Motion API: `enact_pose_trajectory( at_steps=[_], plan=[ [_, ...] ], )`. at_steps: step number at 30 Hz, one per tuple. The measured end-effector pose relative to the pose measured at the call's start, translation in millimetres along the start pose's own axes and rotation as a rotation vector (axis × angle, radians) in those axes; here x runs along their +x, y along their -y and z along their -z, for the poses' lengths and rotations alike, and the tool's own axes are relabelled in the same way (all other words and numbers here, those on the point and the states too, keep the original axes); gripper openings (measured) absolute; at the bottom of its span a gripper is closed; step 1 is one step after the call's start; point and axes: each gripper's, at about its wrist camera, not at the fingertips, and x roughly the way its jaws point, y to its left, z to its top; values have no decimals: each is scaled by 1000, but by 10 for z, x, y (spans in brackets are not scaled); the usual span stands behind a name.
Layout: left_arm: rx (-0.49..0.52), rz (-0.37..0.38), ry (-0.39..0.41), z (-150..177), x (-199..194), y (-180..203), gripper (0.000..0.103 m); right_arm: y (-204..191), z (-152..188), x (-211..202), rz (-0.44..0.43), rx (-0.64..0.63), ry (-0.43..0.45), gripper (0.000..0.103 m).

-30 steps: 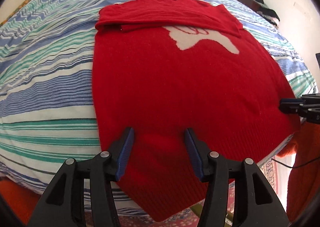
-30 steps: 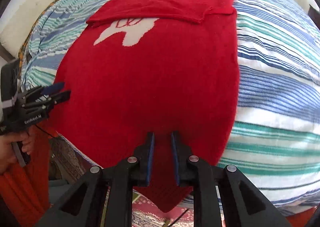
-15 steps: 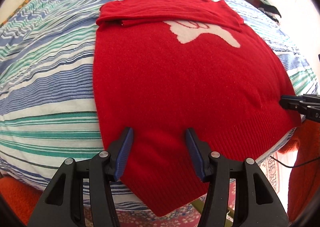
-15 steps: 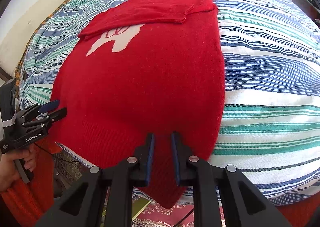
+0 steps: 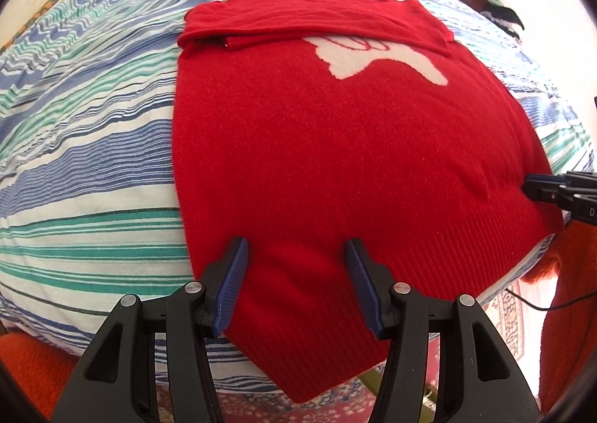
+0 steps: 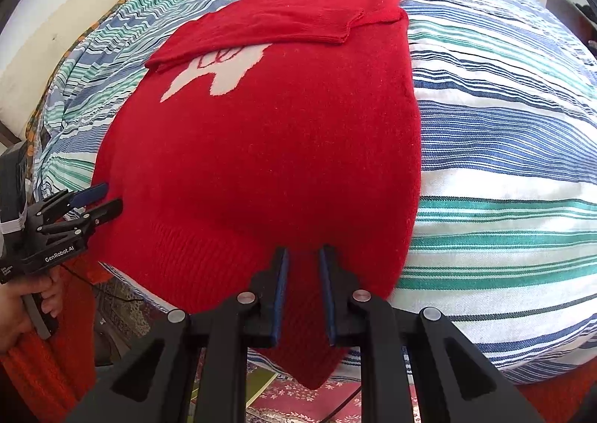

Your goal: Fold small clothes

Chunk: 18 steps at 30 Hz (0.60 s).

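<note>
A red knitted sweater (image 5: 335,147) with a white motif (image 5: 373,57) lies flat on the striped bed (image 5: 86,147); its sleeves are folded across the chest. It also shows in the right wrist view (image 6: 268,147). My left gripper (image 5: 296,255) is open, its fingers over the hem near the sweater's left corner. My right gripper (image 6: 301,262) has a narrow gap between its jaws, with hem fabric in the gap near the right corner. The right gripper also shows at the sweater's right edge in the left wrist view (image 5: 537,188), and the left gripper in the right wrist view (image 6: 100,199).
The sweater's hem hangs over the bed's near edge. A patterned rug (image 6: 298,400) lies on the floor below. A dark pile of things (image 5: 496,5) sits at the far right of the room. A pale headboard or pillow (image 6: 56,12) lies at the bed's left.
Both grippers have drawn back and up a little, so the sweater looks farther away. The jaw gaps look unchanged.
</note>
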Motion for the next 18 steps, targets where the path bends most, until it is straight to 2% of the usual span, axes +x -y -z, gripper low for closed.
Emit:
enact_pose_trajectory(
  at_steps=[18],
  plan=[
    [15, -2, -2, 23, -3, 2, 57, -8, 1, 2, 7, -2, 1, 18]
  ],
)
